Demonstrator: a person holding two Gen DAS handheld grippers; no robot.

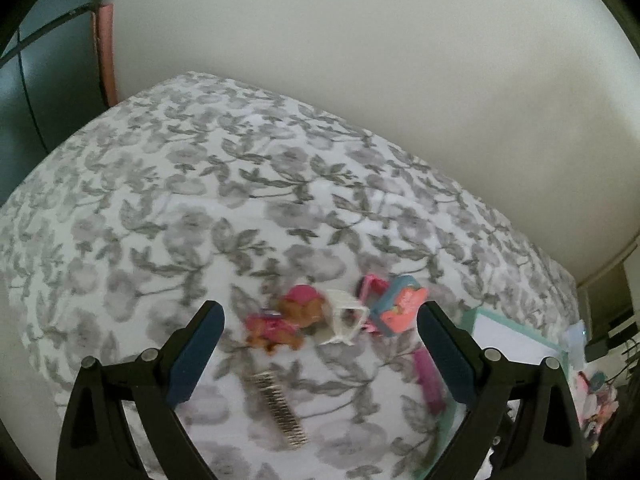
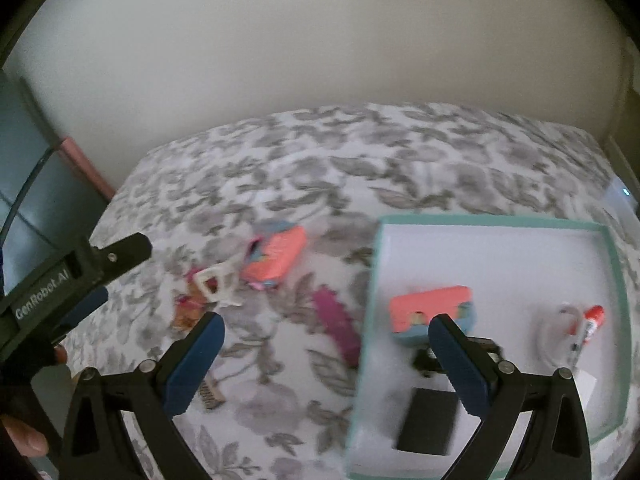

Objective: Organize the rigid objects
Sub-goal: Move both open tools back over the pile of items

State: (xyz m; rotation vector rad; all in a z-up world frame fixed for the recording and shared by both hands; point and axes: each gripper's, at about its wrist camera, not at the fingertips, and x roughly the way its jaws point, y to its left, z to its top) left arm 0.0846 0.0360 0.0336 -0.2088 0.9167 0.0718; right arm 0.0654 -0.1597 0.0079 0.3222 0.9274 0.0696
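On the bed: a floral-print bedspread (image 2: 304, 176) in grey and white carries everything; pale wall behind.
Left gripper (image 1: 320, 326): fingers spread wide, nothing between the blue pads (image 1: 196, 356); it hangs over the loose toys. Seen from the right wrist camera it sits at 9 o'clock, a hand (image 2: 24, 436) on its handle.
Right gripper (image 2: 326, 346): fingers likewise wide apart, gripping nothing, straddling the box's left wall.
Box (image 2: 492, 222): shallow, teal-rimmed, white inside, at 3 o'clock in the right view.
Inside the box: a coral-and-blue toy case (image 2: 432, 312) toward the near left, a black block (image 2: 428, 420) at 6 o'clock of it, a red-capped tube (image 2: 588, 322) at the right beside a blurred clear item.
Loose on the bedspread: a second coral-and-blue toy case (image 1: 400, 310), a white hair claw clip (image 1: 344, 320) just left of it, a brown toy dog in pink (image 1: 288, 320) at 9 o'clock of the clip.
Nearer the camera: a magenta comb (image 2: 338, 326) just beside the box's left wall; a dark fine-toothed comb (image 1: 282, 410) at 6 o'clock of the dog.
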